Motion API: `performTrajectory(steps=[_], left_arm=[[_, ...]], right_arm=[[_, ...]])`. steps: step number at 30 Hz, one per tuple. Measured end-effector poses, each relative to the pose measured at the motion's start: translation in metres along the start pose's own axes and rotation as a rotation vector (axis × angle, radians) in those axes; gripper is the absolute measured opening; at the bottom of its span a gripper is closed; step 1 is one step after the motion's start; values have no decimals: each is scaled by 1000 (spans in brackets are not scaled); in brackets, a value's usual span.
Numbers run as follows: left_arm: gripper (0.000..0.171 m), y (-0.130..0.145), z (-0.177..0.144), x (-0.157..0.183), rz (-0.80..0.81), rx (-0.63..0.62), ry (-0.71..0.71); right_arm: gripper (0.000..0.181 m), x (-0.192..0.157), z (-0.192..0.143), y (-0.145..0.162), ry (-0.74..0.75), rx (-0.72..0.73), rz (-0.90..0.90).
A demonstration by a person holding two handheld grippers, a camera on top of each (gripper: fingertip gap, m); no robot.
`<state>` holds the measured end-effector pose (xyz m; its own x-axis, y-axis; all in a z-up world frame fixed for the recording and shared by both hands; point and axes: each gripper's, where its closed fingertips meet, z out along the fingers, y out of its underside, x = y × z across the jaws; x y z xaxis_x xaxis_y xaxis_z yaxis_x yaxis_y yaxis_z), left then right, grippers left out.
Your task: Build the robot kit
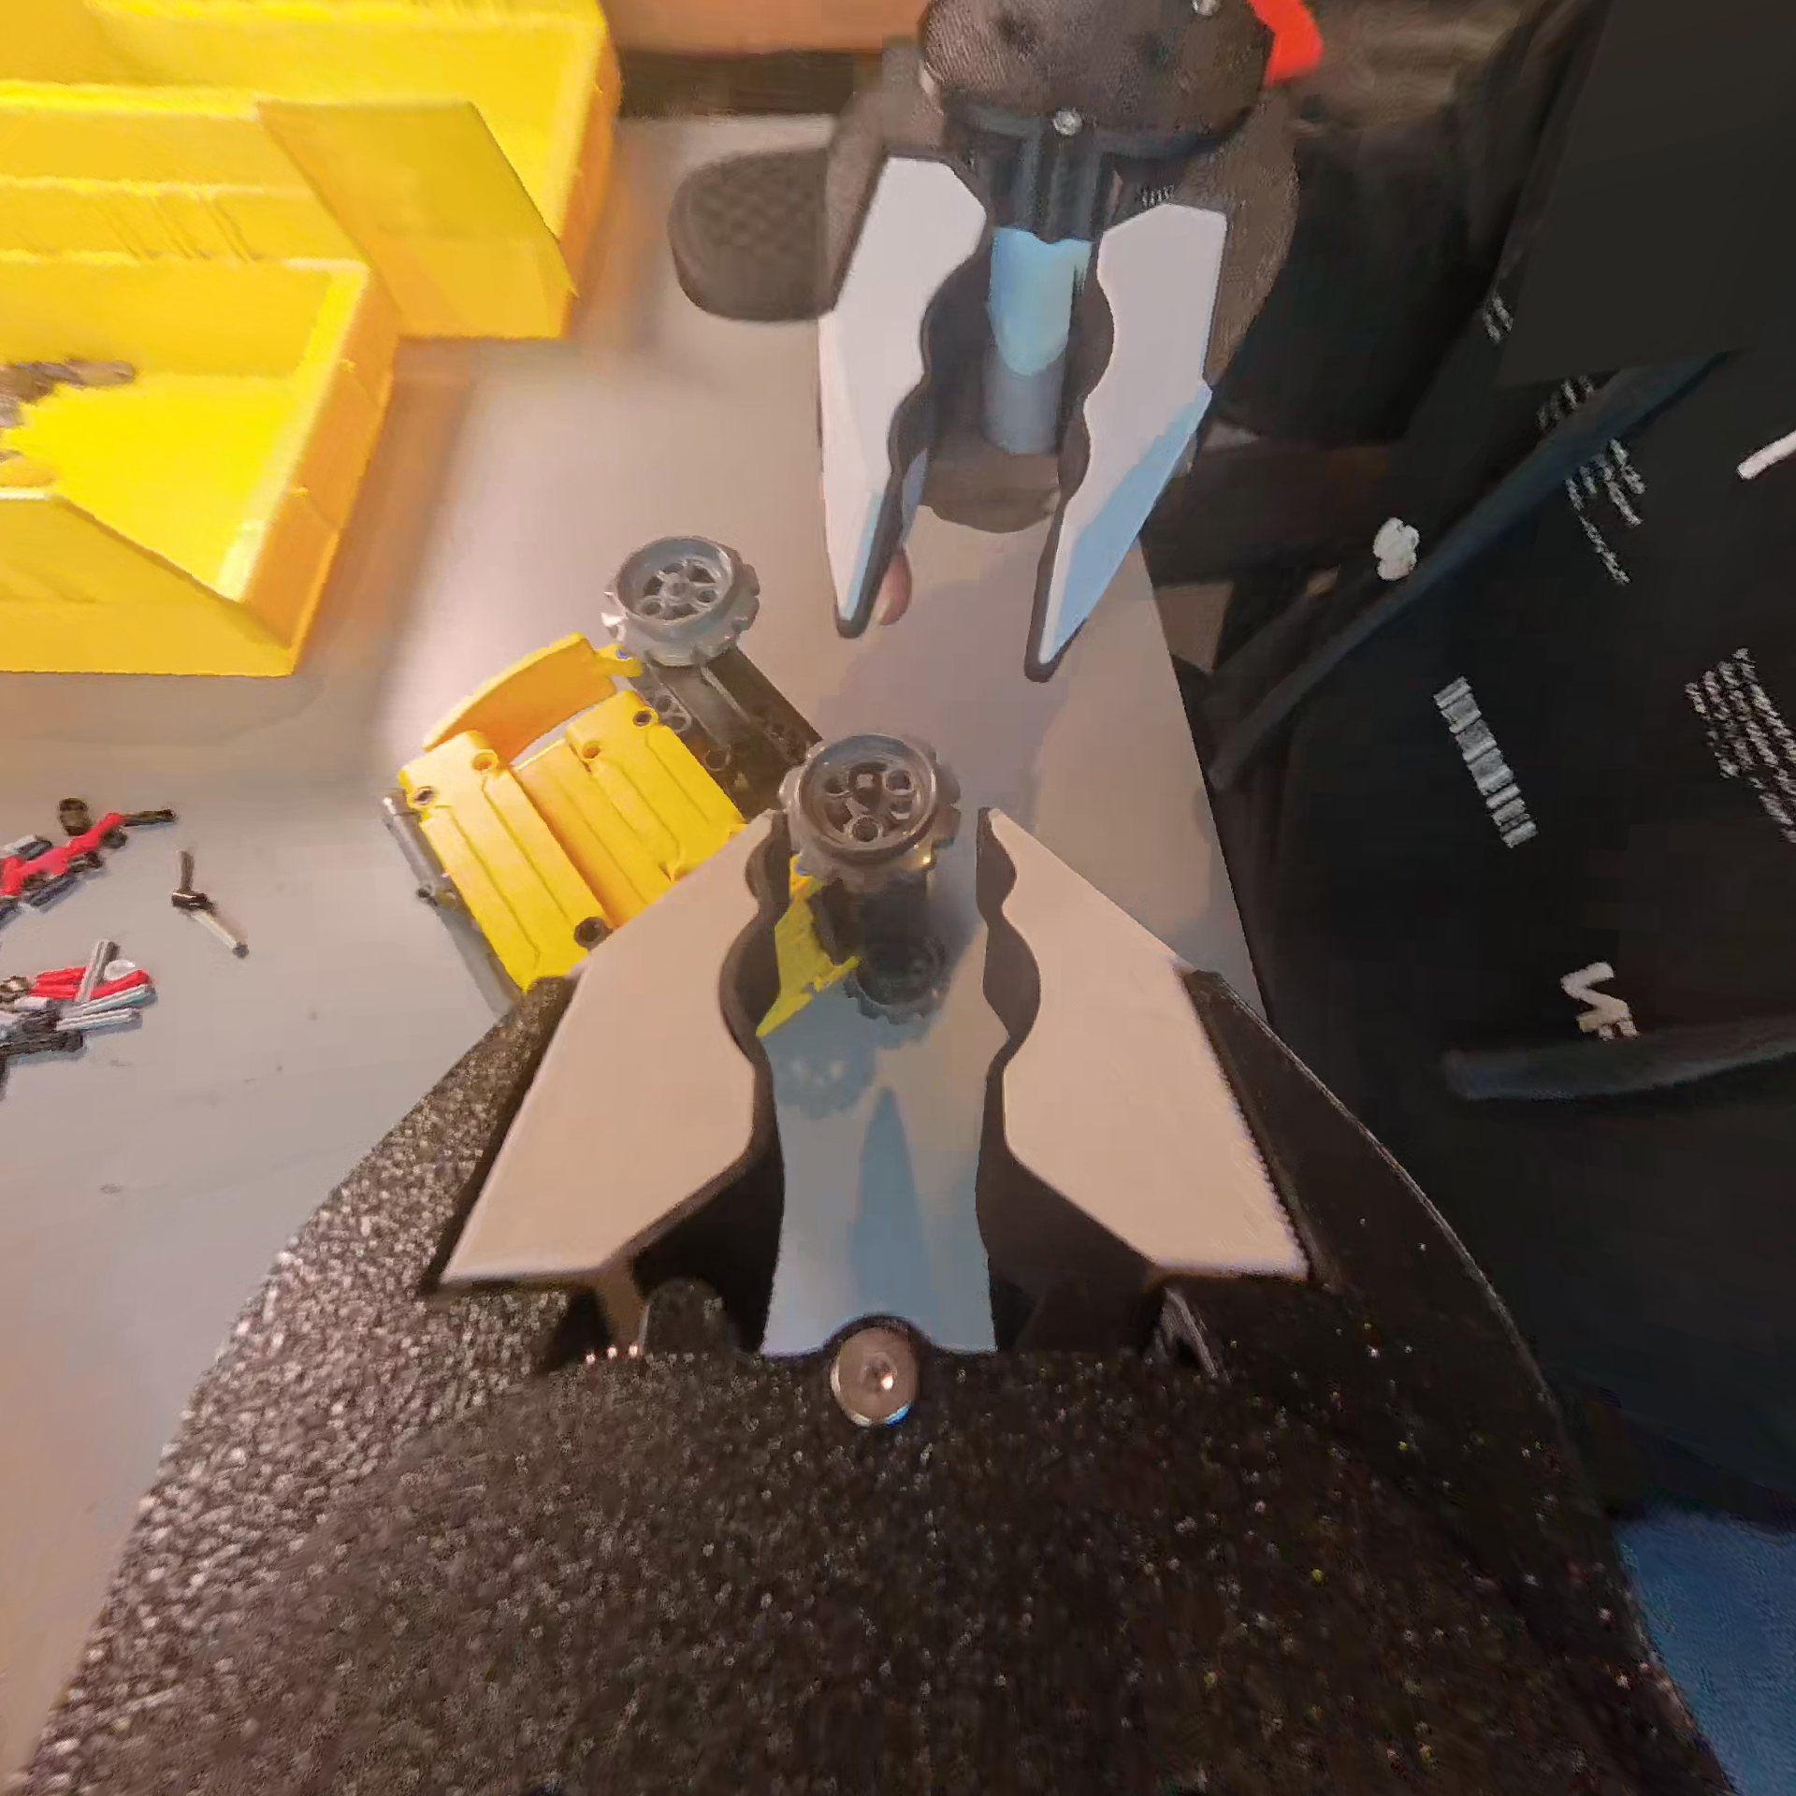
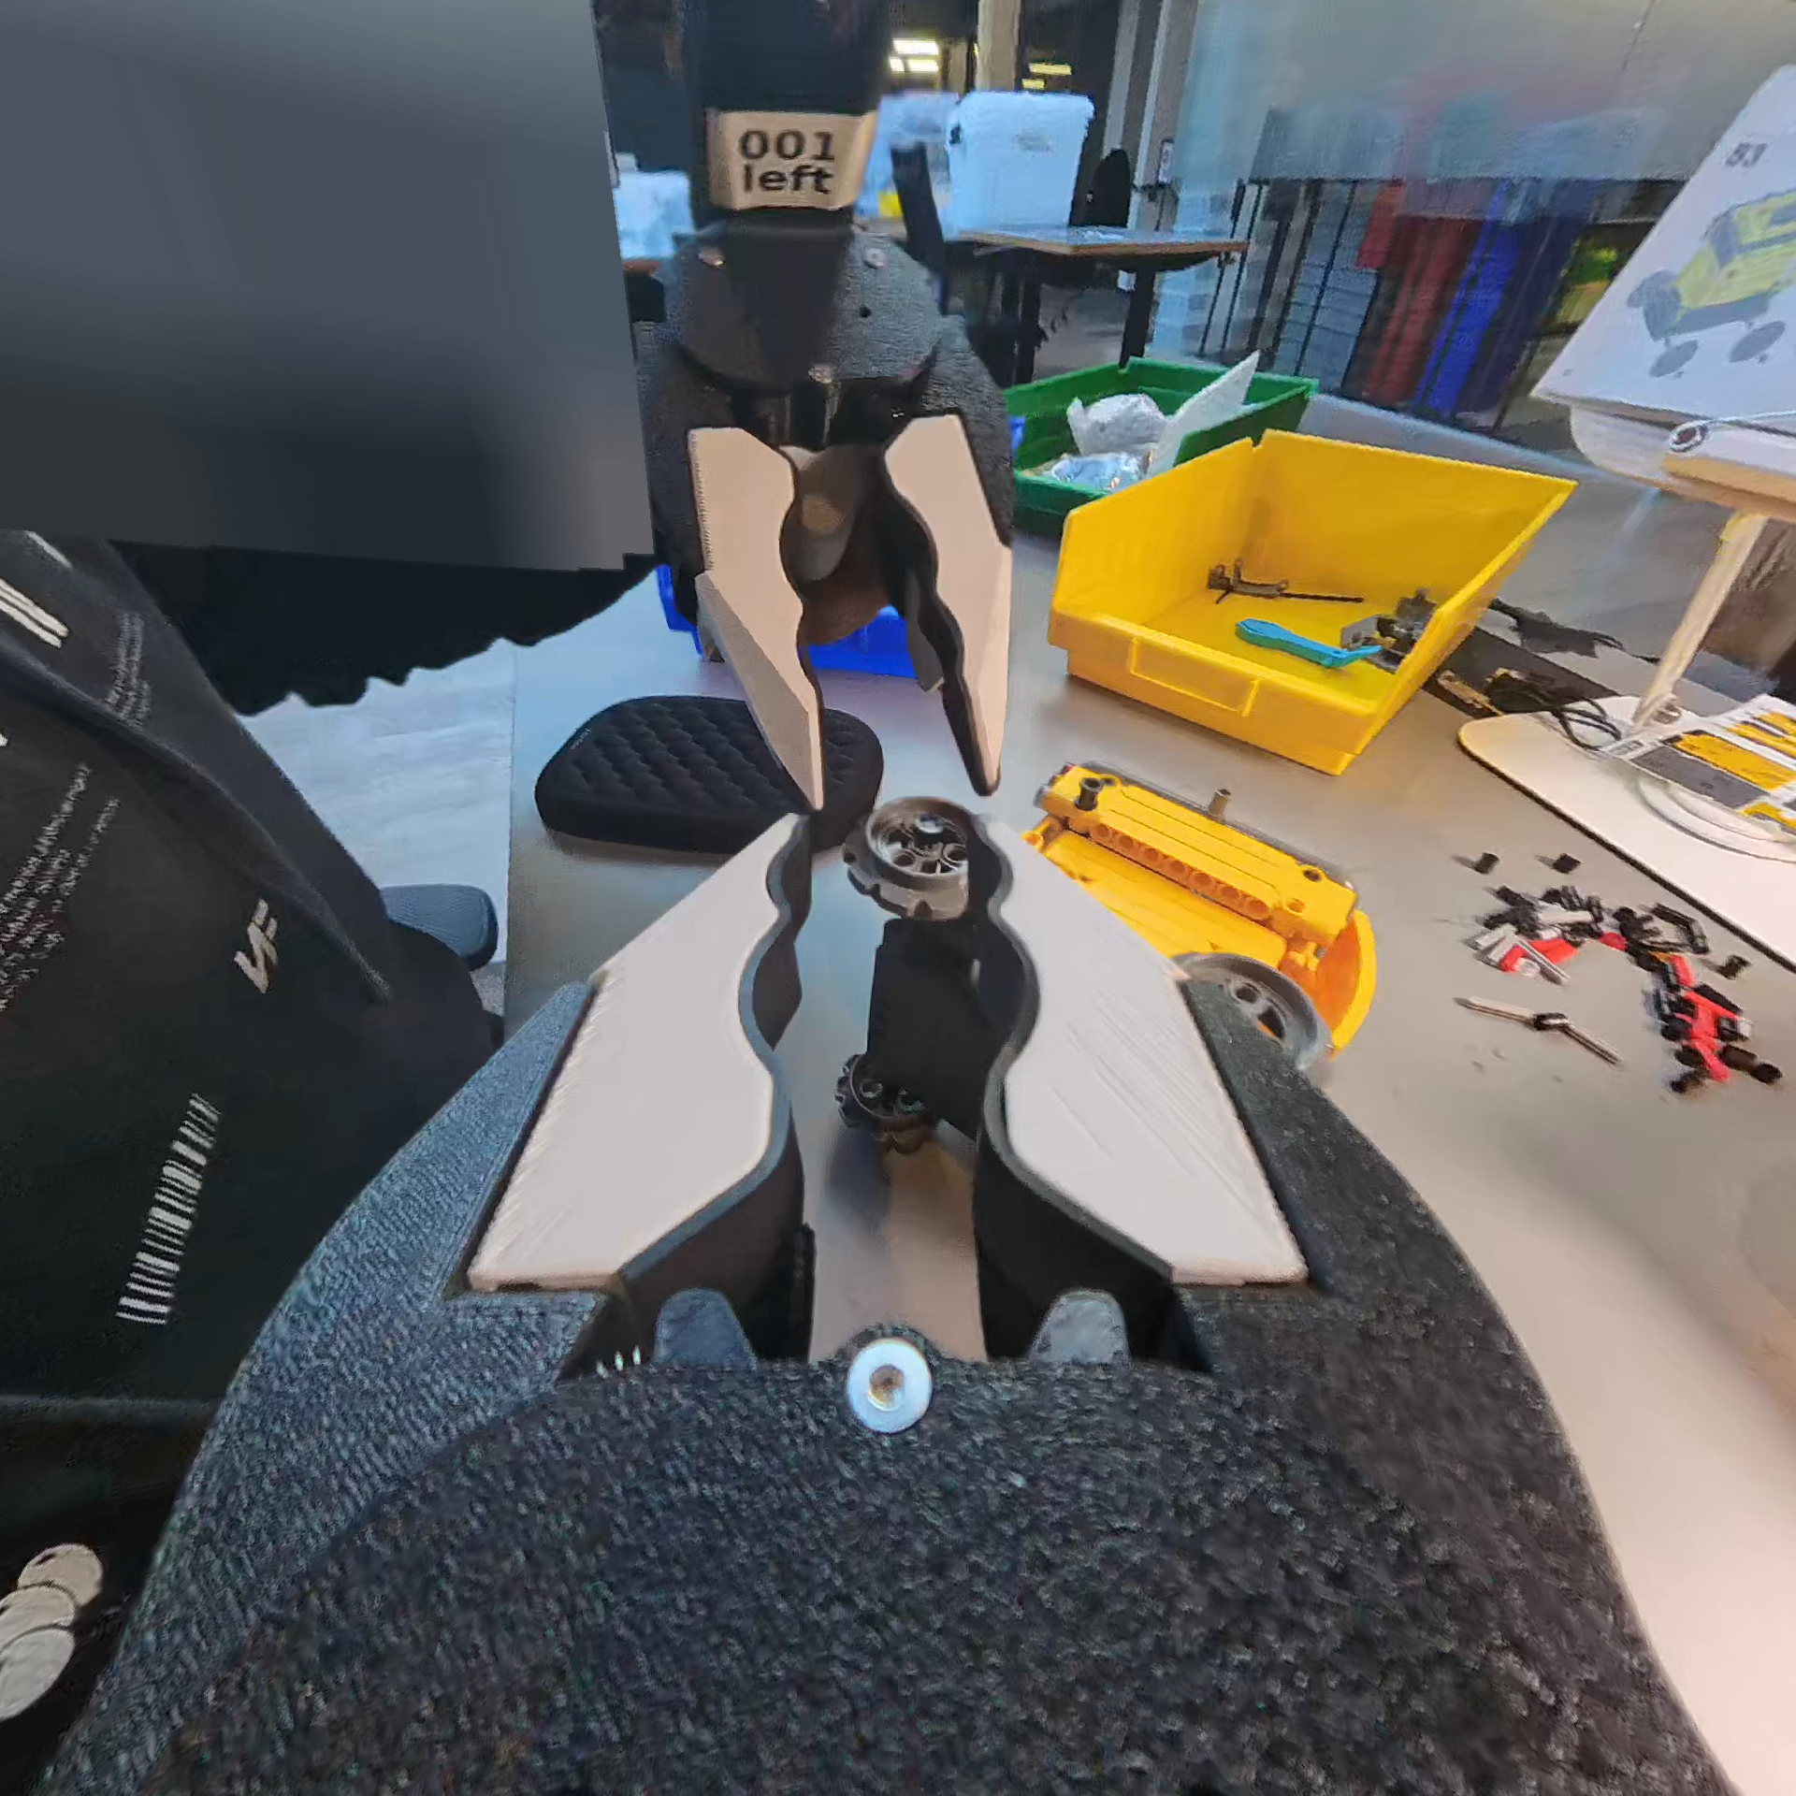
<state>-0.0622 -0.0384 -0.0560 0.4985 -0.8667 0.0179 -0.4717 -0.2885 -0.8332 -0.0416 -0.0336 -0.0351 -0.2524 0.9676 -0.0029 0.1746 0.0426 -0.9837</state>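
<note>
Left hand-held gripper [image 1: 880,826] gapes around grey spoked wheel [image 1: 865,802].

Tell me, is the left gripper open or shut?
Open. The left gripper has its fingers spread around the dark wheel, with gaps visible beside it.

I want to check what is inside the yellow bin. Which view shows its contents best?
The right wrist view: the yellow bin faces the camera, showing a blue tool and small dark parts on its floor. In the left wrist view the yellow bins sit blurred at the edge, with contents barely visible.
</note>
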Motion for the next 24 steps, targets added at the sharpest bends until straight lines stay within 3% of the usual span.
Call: performTrajectory(steps=[5, 10, 24], left_arm=[[43, 0, 1, -2, -47, 259, -77], [45, -4, 9, -1, -90, 397, -98], [39, 1, 21, 5, -44, 402, -71]], right_arm=[[20, 4, 8, 8, 5, -101, -6], [16, 4, 17, 13, 6, -181, -4], [7, 1, 24, 20, -39, -345, -45]])
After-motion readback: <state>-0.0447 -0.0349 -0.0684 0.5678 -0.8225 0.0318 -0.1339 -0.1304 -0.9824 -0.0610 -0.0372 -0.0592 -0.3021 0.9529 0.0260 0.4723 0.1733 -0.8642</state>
